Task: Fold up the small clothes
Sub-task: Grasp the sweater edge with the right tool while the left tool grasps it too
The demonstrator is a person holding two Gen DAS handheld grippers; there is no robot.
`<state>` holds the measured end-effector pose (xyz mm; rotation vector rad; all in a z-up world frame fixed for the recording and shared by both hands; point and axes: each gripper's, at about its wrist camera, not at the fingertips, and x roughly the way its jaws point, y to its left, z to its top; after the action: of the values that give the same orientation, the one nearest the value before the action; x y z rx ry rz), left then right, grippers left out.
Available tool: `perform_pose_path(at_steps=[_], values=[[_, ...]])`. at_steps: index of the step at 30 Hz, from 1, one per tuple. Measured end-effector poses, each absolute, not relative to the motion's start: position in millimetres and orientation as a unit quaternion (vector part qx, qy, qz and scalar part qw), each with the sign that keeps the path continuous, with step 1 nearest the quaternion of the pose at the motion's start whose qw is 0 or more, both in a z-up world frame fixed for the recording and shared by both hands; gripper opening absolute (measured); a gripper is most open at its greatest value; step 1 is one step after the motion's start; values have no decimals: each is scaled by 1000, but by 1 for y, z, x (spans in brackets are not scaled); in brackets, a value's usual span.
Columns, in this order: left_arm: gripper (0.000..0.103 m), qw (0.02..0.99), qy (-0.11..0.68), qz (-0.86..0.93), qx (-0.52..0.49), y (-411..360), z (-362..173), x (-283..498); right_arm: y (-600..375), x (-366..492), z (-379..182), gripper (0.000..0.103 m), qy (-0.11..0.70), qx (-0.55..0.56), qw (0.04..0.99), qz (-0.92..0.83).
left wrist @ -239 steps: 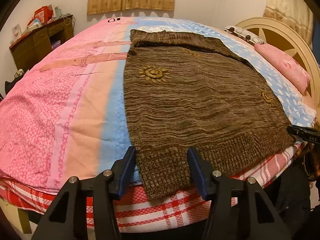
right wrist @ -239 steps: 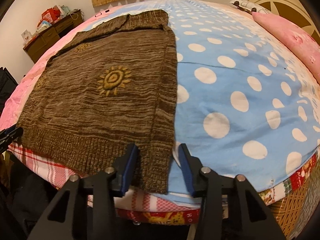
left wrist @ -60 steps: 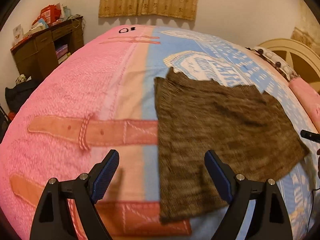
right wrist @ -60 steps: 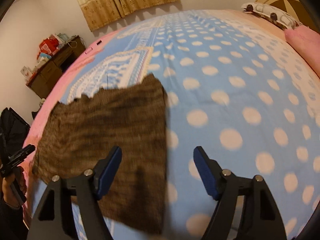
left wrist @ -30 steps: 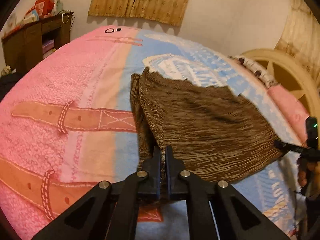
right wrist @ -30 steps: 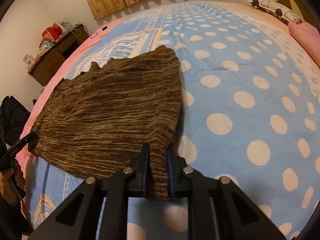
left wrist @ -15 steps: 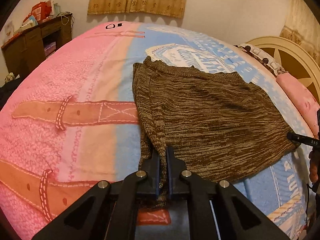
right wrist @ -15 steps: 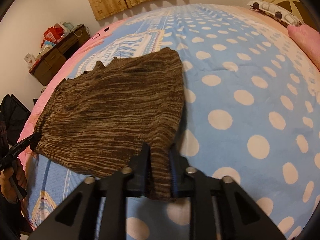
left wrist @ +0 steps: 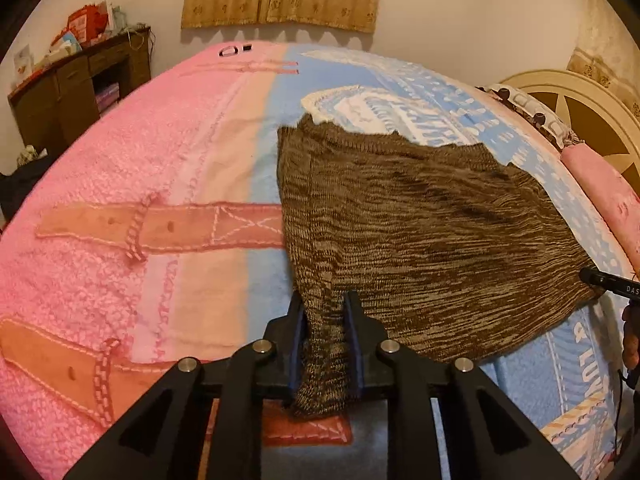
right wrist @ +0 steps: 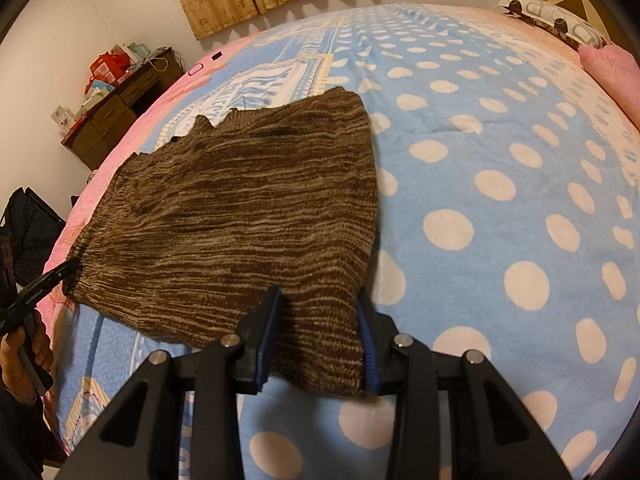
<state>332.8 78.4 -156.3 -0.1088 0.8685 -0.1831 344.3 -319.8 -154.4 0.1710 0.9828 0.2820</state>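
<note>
Each gripper has just been loosening on a near corner of the brown sweater (left wrist: pixel 420 236): the left gripper (left wrist: pixel 325 304) still brushing its bunched cloth, the right gripper (right wrist: pixel 318 300) parted wider (fabric slack between), the folded knit spread beyond them across the blanket (right wrist: pixel 500 160).

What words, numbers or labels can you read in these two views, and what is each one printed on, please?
"DAS": white letters on the right gripper, cut off by the picture's edge.
"& LU": large pale letters on the blanket; what follows them is unclear.
Too blurred to read: the white print on the left gripper, and the pink lettering along the blanket's pale stripe.
</note>
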Motion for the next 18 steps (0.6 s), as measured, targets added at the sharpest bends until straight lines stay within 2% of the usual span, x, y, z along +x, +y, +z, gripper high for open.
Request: perform_pose_path(at_steps=[1,2,3,4,5,8,11,18], values=[[18,904,416,-89,-54,79,-156,333,-319,344,-154,40,470,80,869,134],[2,906,411,-86,-56,80,-154,331,-319,344,-154,40,470,80,869,134],[2,909,402,-90,-59,82,-149,328,-318,344,-153,38,469,79,869,133],[2,916,386,-92,-64,84,-142,324,-316,344,-152,25,469,73,870,133],[2,921,373,-94,-68,86,-135,318,-314,344,-150,17,468,63,872,131],[2,924,359,-106,-79,91,-123,306,-313,337,-137,16,453,57,878,143],[2,915,379,-110,-87,95,-132,303,-318,333,-131,16,446,65,880,149],[2,905,404,-95,-98,101,-158,305,-315,336,-153,16,469,63,870,139]])
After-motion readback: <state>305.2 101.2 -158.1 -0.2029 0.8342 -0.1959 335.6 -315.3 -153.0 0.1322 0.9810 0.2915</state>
